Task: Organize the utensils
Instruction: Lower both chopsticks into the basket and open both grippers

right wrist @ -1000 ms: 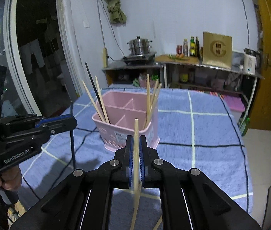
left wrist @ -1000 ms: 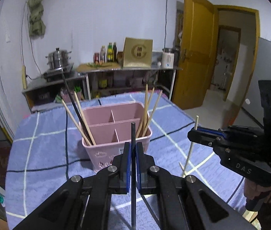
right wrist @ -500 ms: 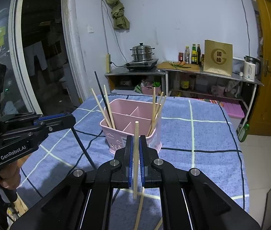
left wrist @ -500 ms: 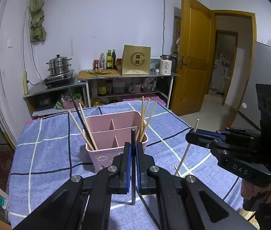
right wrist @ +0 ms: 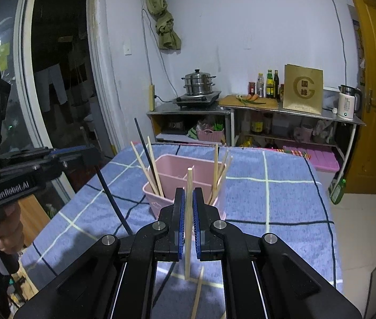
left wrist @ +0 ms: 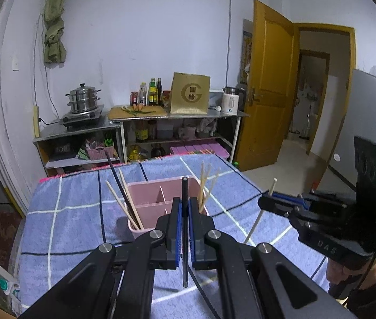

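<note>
A pink divided utensil holder (left wrist: 158, 196) (right wrist: 177, 167) stands on the blue checked tablecloth (left wrist: 68, 212). Wooden chopsticks and one black chopstick lean in its left compartment; more wooden ones stand at its right. My left gripper (left wrist: 185, 204) is shut on a black chopstick (left wrist: 185, 260), held upright in the air in front of the holder. My right gripper (right wrist: 189, 199) is shut on a wooden chopstick (right wrist: 188, 252), also upright and clear of the cloth. Each gripper shows in the other's view: the right gripper (left wrist: 267, 202) at the right, the left gripper (right wrist: 92, 154) at the left.
A loose wooden chopstick (right wrist: 197, 295) and a black one (left wrist: 204, 295) lie on the cloth near me. Behind the table stand steel shelves with a steamer pot (left wrist: 83, 98), bottles, a gold box and a kettle (left wrist: 230, 103). A yellow door (left wrist: 267, 93) stands open at the right.
Both grippers have risen with their chopsticks, whose lower ends now hang free above the cloth. The holder looks lower and farther in both views.
</note>
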Action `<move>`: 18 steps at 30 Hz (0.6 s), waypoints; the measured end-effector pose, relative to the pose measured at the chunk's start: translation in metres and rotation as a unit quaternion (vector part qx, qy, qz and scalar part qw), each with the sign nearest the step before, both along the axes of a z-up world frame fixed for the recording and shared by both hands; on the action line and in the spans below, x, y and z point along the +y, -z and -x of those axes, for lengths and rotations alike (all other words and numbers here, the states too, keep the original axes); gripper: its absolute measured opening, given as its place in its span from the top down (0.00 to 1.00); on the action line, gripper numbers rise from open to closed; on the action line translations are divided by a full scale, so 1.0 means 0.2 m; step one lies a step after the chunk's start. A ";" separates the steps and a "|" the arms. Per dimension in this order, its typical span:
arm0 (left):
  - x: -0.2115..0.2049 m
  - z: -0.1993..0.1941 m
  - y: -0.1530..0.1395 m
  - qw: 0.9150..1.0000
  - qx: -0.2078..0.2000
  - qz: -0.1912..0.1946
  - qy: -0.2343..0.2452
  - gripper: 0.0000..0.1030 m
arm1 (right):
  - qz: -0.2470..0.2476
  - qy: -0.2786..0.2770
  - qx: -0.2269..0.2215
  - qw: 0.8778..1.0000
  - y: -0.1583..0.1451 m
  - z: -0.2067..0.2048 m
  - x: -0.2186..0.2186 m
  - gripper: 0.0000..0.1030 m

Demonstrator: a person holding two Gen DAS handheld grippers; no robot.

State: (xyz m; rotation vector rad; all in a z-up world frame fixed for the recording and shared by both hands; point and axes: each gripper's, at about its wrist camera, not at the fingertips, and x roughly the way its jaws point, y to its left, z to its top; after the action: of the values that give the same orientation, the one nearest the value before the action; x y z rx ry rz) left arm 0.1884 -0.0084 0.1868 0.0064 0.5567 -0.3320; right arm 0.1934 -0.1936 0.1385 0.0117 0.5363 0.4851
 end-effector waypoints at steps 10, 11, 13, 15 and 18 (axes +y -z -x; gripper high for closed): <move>0.08 -0.13 -0.25 0.999 -0.034 0.008 -0.024 0.96 | -0.021 0.004 -0.029 0.999 -0.16 -0.09 0.05 0.94; 0.09 -0.14 -0.27 0.999 -0.039 0.010 -0.027 0.96 | -0.023 0.005 -0.032 0.999 -0.17 -0.10 0.05 0.94; 0.11 -0.19 -0.31 0.998 -0.045 0.016 -0.034 0.96 | -0.028 0.007 -0.037 0.999 -0.20 -0.12 0.05 0.94; 0.13 -0.22 -0.33 0.998 -0.049 0.020 -0.038 0.96 | -0.032 0.009 -0.044 0.998 -0.23 -0.16 0.06 0.94; 0.15 -0.28 -0.37 0.997 -0.057 0.023 -0.043 0.96 | -0.035 0.013 -0.053 0.998 -0.26 -0.20 0.07 0.94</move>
State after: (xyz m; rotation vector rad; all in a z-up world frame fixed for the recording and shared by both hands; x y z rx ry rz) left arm 0.2453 0.0218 0.2599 -0.0423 0.4353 -0.2595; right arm 0.2326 -0.1800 0.1907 0.0602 0.4135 0.4765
